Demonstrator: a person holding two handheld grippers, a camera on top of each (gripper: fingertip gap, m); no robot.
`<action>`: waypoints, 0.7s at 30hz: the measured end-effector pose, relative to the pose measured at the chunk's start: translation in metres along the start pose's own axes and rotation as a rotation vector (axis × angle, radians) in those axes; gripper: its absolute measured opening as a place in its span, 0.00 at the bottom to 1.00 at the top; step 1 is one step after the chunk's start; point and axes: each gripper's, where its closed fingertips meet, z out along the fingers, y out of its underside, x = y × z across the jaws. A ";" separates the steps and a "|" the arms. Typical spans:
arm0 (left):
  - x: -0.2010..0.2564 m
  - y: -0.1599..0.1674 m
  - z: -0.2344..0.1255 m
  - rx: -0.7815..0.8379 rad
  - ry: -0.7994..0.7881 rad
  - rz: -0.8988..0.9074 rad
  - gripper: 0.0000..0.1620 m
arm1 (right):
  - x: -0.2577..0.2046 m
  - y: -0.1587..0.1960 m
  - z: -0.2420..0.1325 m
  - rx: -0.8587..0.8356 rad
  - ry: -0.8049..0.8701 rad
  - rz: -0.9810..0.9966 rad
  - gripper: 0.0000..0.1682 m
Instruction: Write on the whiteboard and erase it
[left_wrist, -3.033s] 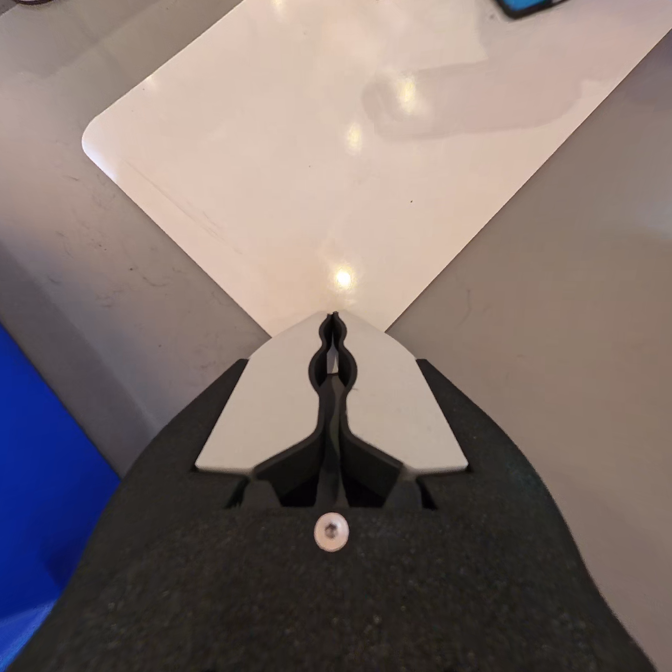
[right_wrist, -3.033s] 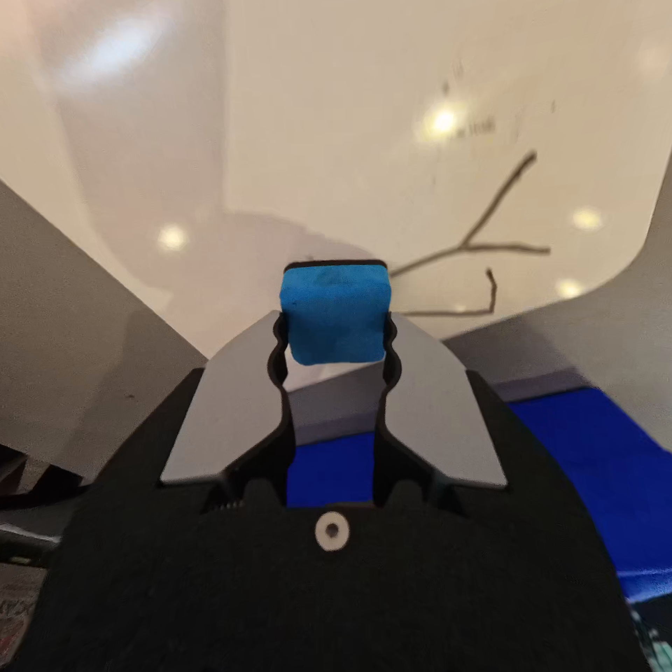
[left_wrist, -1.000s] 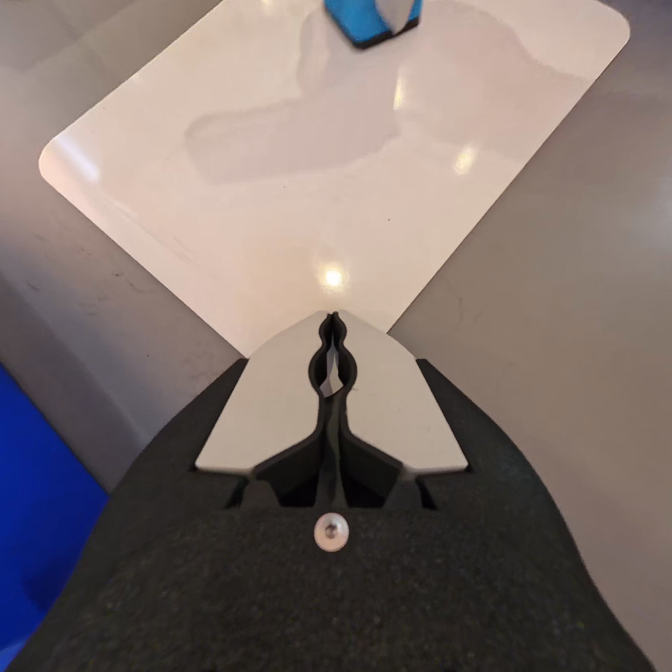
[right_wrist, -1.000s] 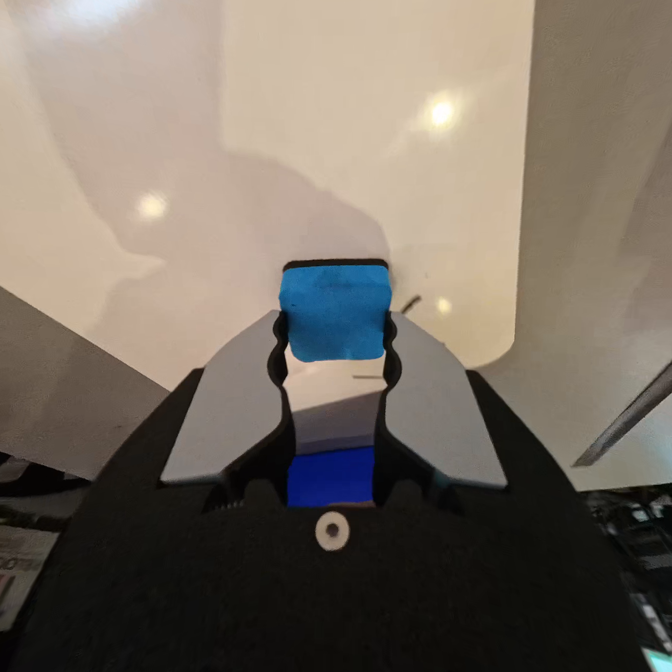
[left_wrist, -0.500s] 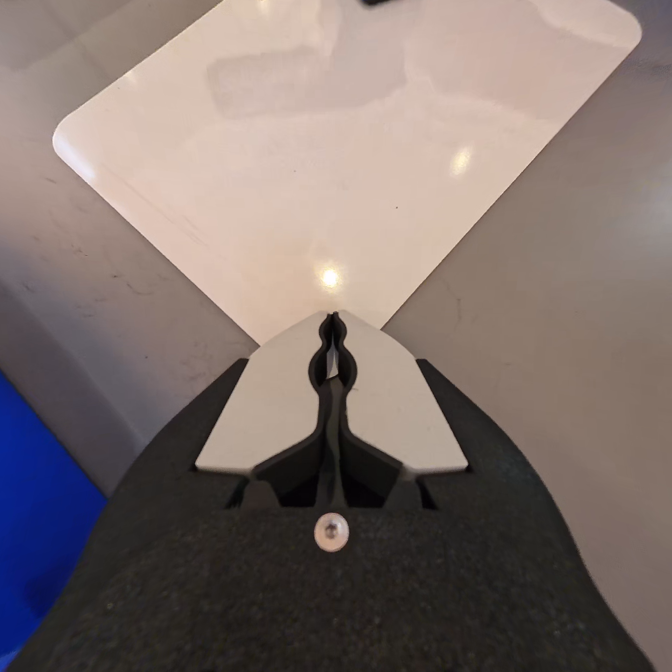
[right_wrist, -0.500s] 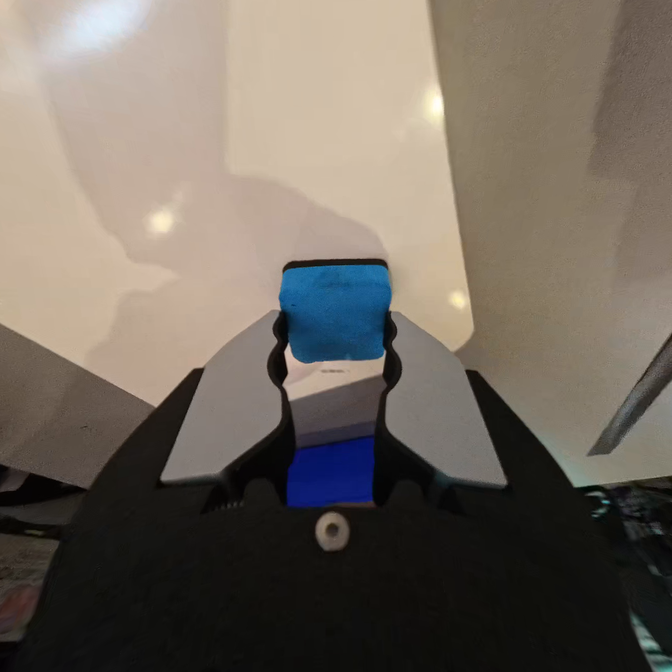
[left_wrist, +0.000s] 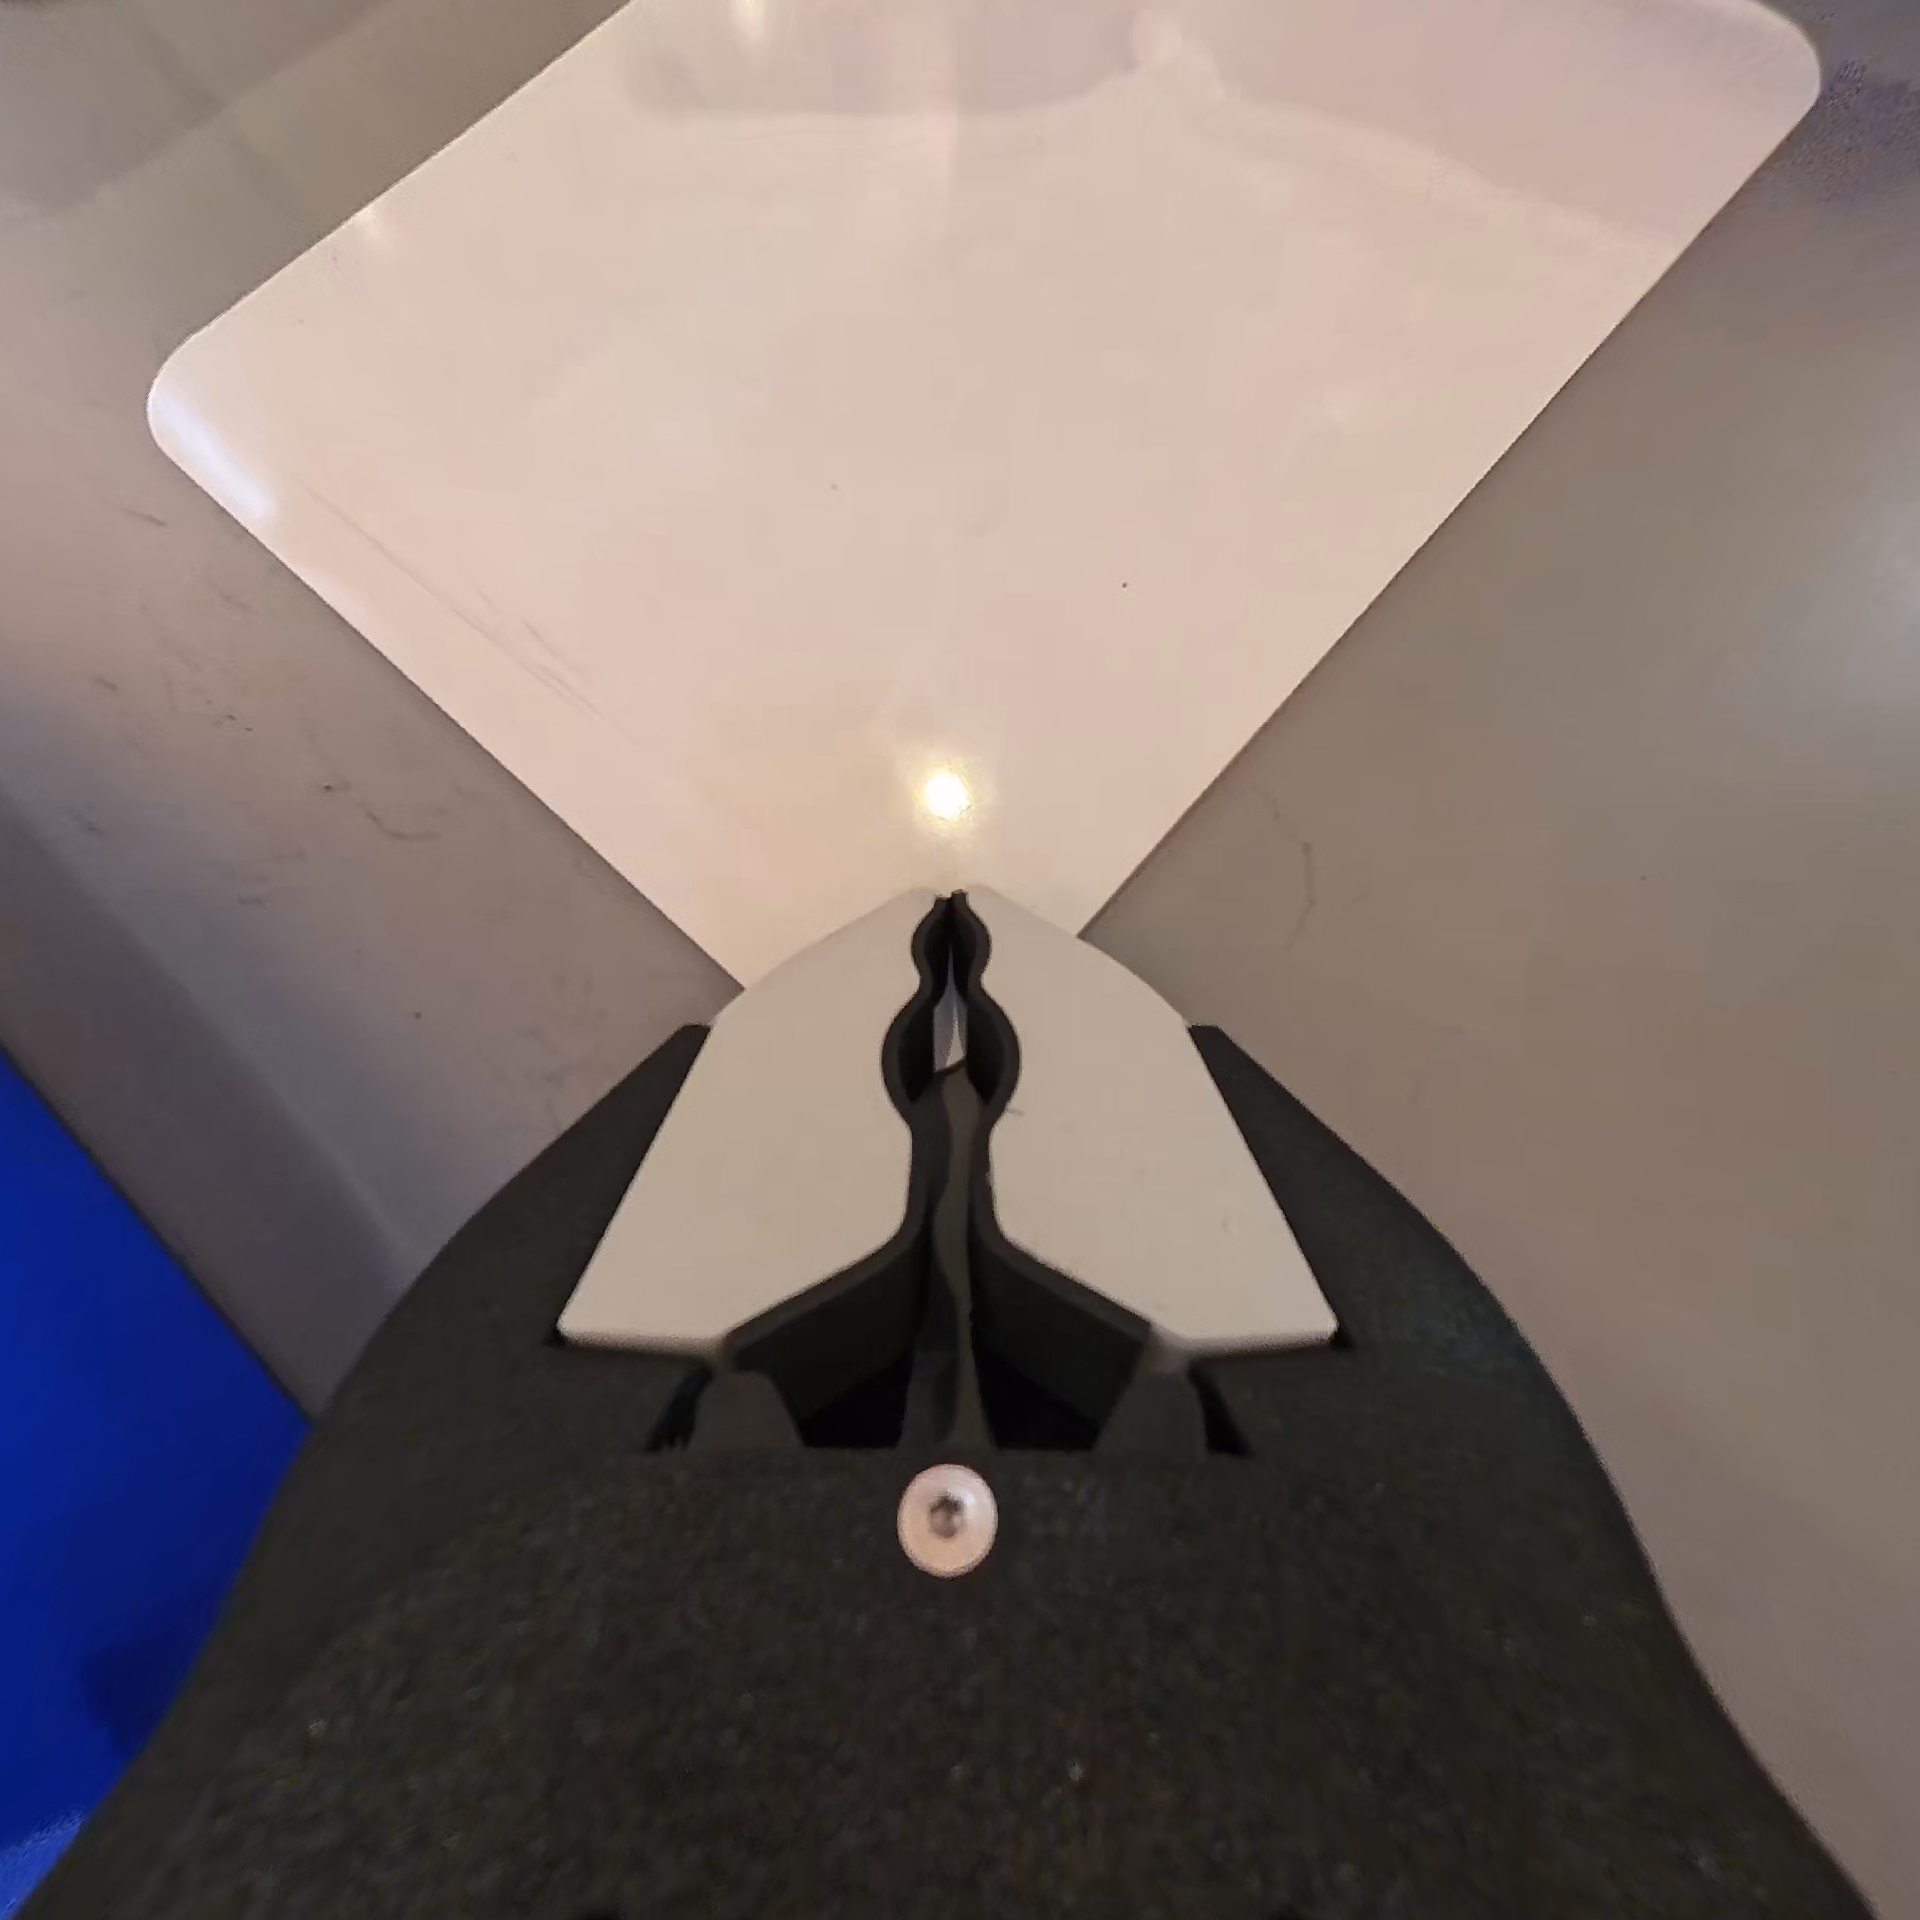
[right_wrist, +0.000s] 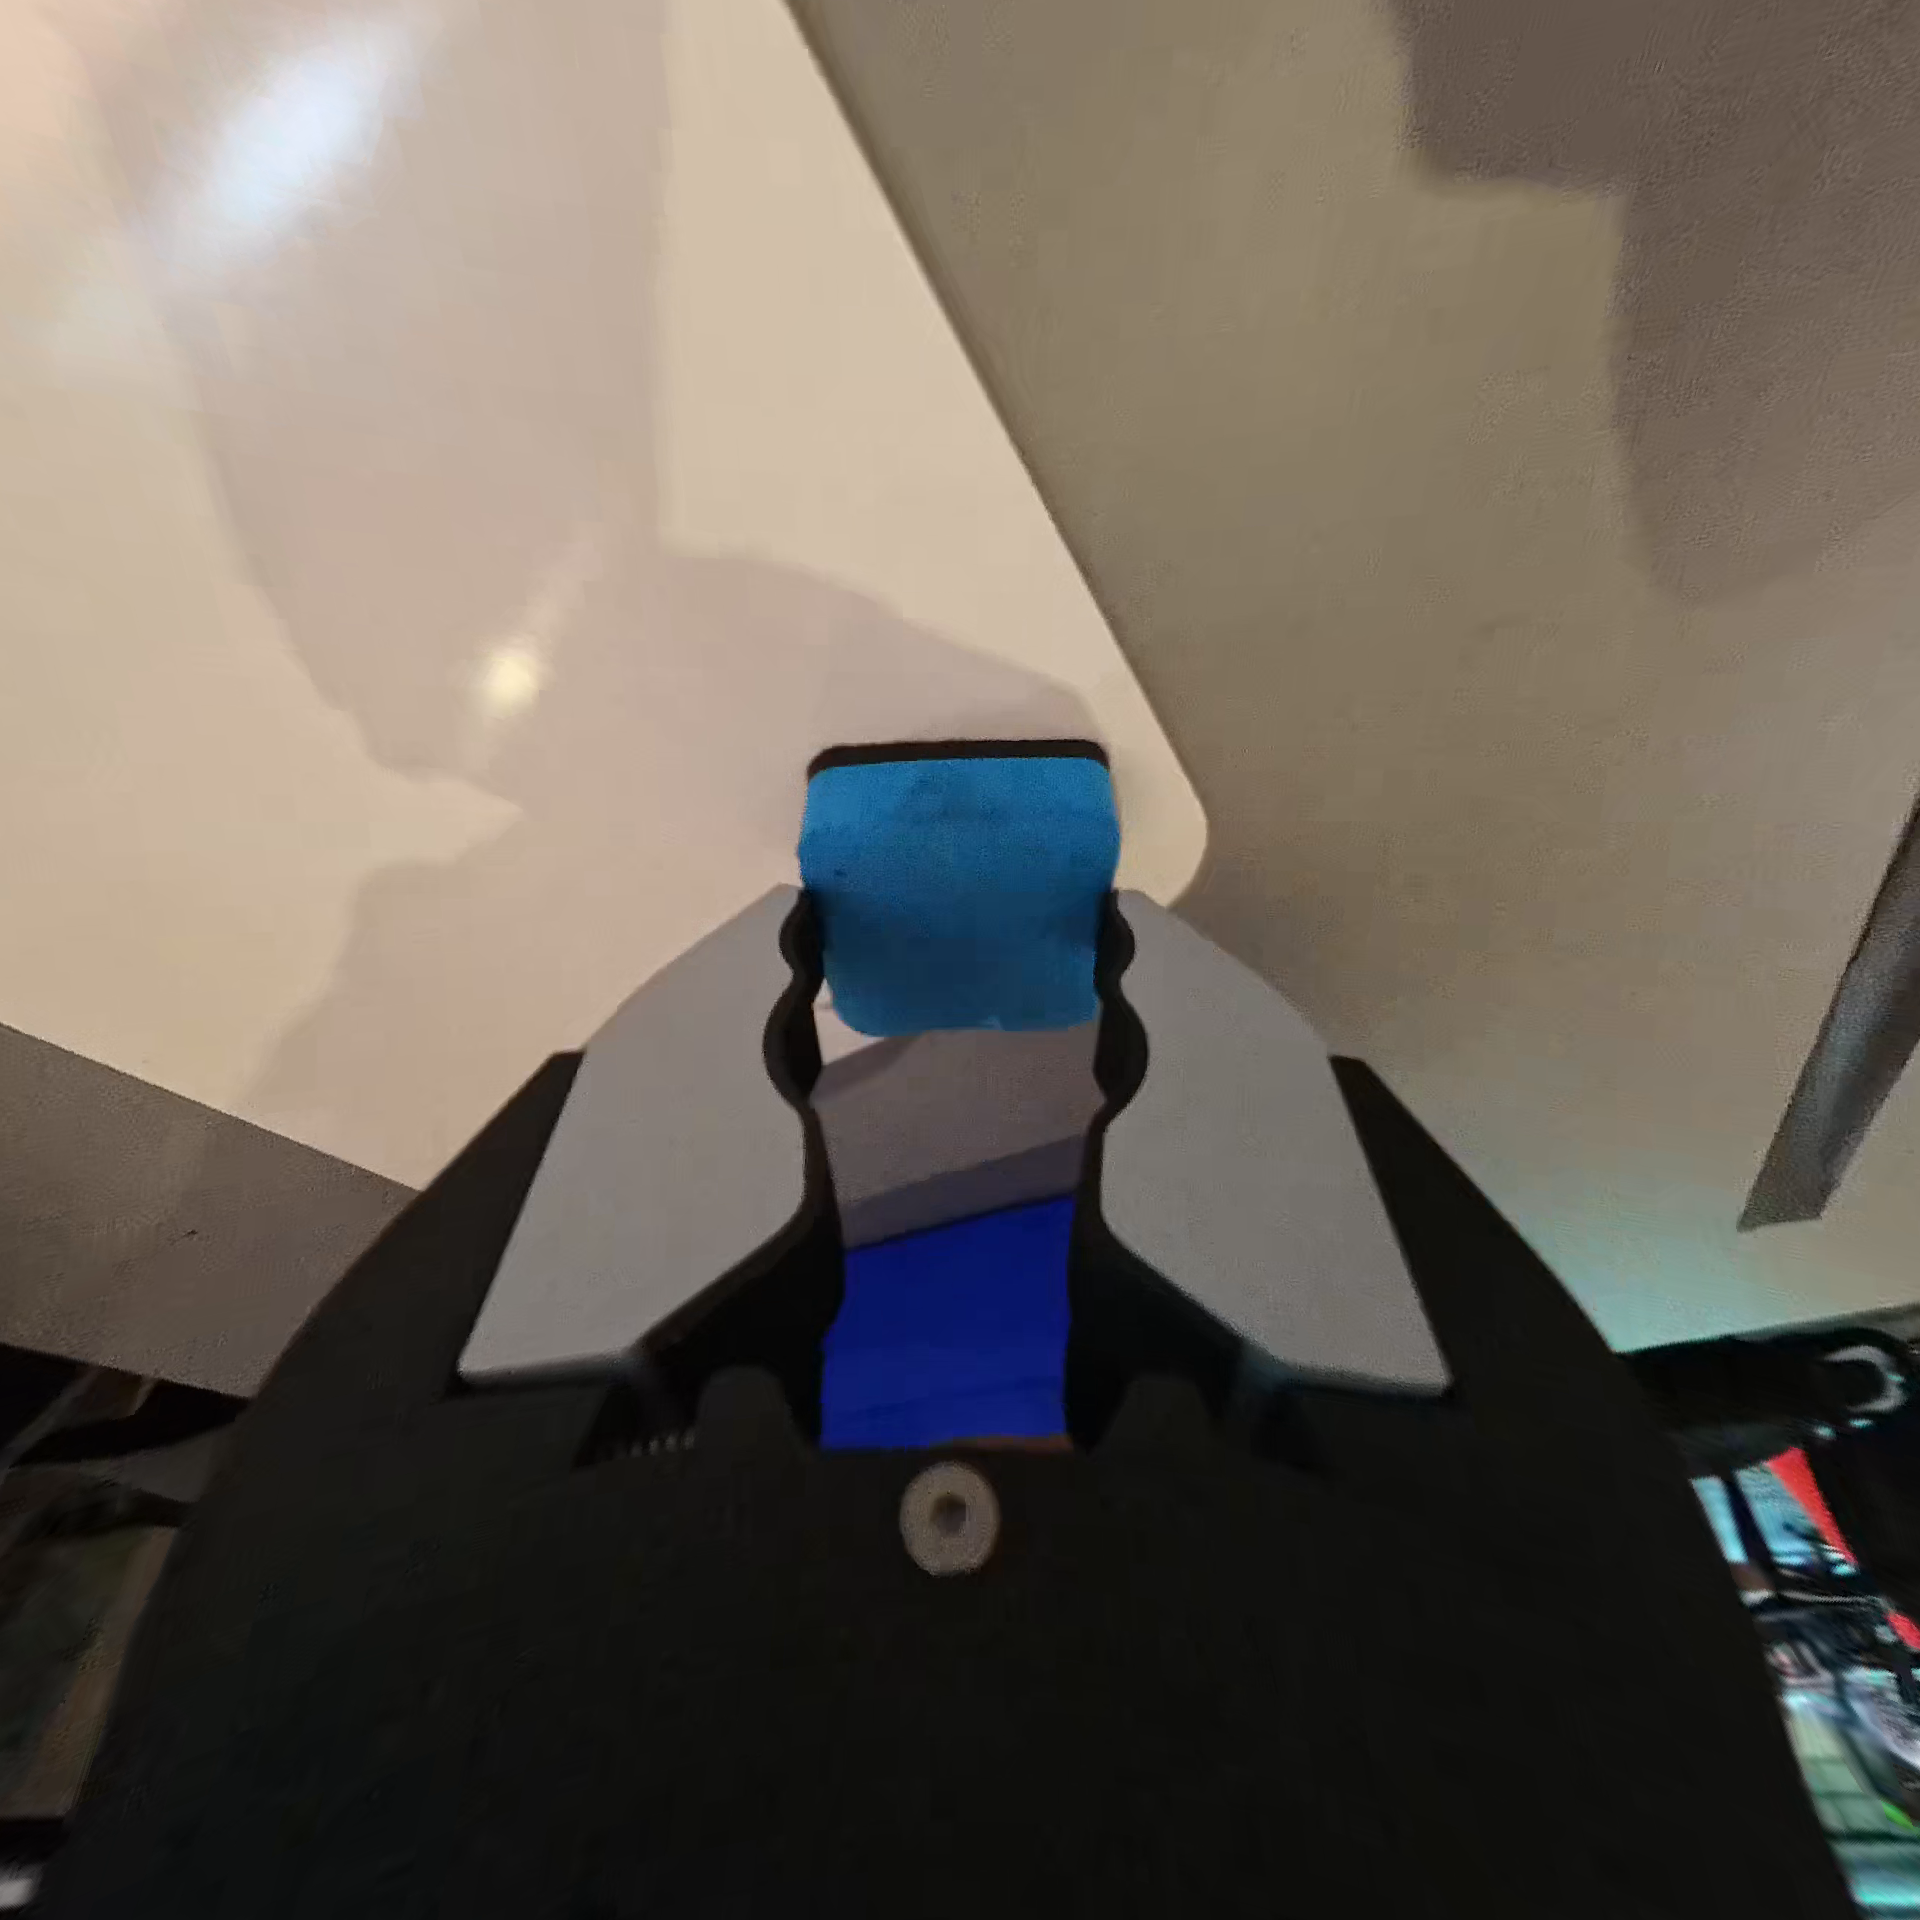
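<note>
The white whiteboard (left_wrist: 935, 416) lies flat on the grey table (left_wrist: 1558, 831), and no pen marks show on it in either view. My left gripper (left_wrist: 951, 896) is shut, with its tips over the board's near corner. A white sliver shows in the gap between its fingers. My right gripper (right_wrist: 951, 914) is shut on a blue eraser (right_wrist: 951, 883) that has a black underside. The eraser sits against the whiteboard (right_wrist: 520, 416) near a rounded corner by its right edge. The right gripper and the eraser are out of the left wrist view.
A blue surface (left_wrist: 83, 1403) lies beyond the table edge at lower left, and it also shows between the right fingers (right_wrist: 945, 1340). A grey bar (right_wrist: 1849, 1039) crosses the right side. Blurred clutter (right_wrist: 1818, 1610) sits at lower right.
The dark pen lines seen 3 s ago are gone from the board. The right gripper has moved with the eraser to the board's corner, and the eraser has left the left wrist view.
</note>
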 end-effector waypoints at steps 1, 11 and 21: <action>0.000 0.000 0.000 0.000 -0.004 0.006 0.00 | 0.006 0.008 0.002 0.012 -0.013 0.031 0.30; 0.001 -0.004 0.004 -0.002 0.005 0.011 0.00 | -0.032 -0.002 -0.002 0.003 0.030 -0.085 0.30; 0.001 -0.005 0.005 -0.003 -0.002 0.014 0.00 | -0.050 0.022 0.004 0.033 0.024 -0.092 0.30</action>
